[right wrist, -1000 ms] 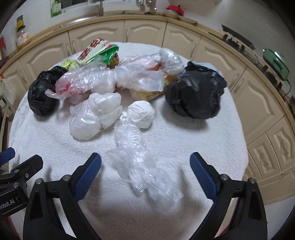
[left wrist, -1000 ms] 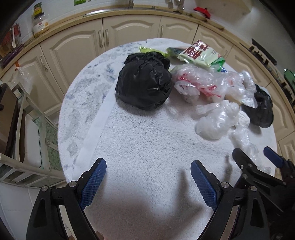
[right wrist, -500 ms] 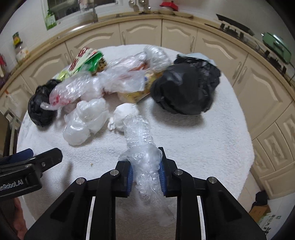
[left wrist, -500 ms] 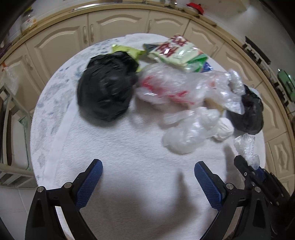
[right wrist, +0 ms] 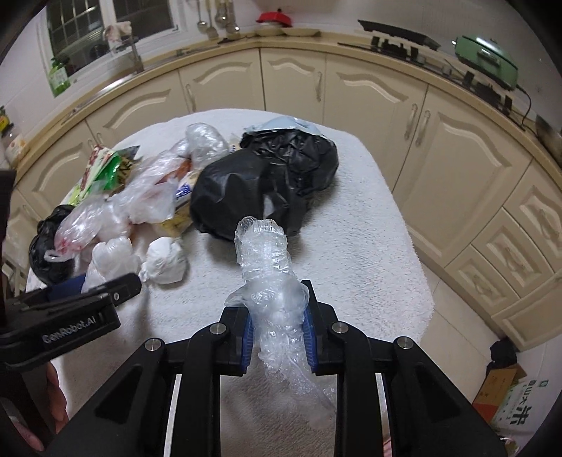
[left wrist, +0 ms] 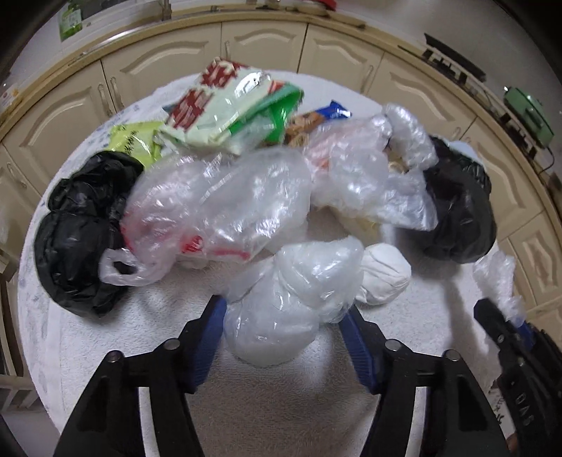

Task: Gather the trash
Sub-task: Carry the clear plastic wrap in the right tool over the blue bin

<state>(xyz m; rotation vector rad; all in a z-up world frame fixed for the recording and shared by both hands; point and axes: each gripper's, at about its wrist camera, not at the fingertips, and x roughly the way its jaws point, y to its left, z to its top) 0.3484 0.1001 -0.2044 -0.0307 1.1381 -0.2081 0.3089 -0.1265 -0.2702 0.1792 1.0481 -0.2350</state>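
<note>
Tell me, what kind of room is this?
Most likely a home kitchen: cream cabinets run under a countertop, ladles hang on the wall, and a green electric cooker sits on the counter.

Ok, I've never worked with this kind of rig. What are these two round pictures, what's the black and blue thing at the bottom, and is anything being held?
No robot arm here: a person carries a hand-held gripper in each hand, each with a fisheye camera looking along its blue-padded fingers. In the left wrist view, the left hand-held gripper is open, its fingers on either side of a white plastic bag. In the right wrist view, the right hand-held gripper is shut on a crumpled clear plastic bottle. On the towel-covered table lie black bags, clear bags and snack packets.
</note>
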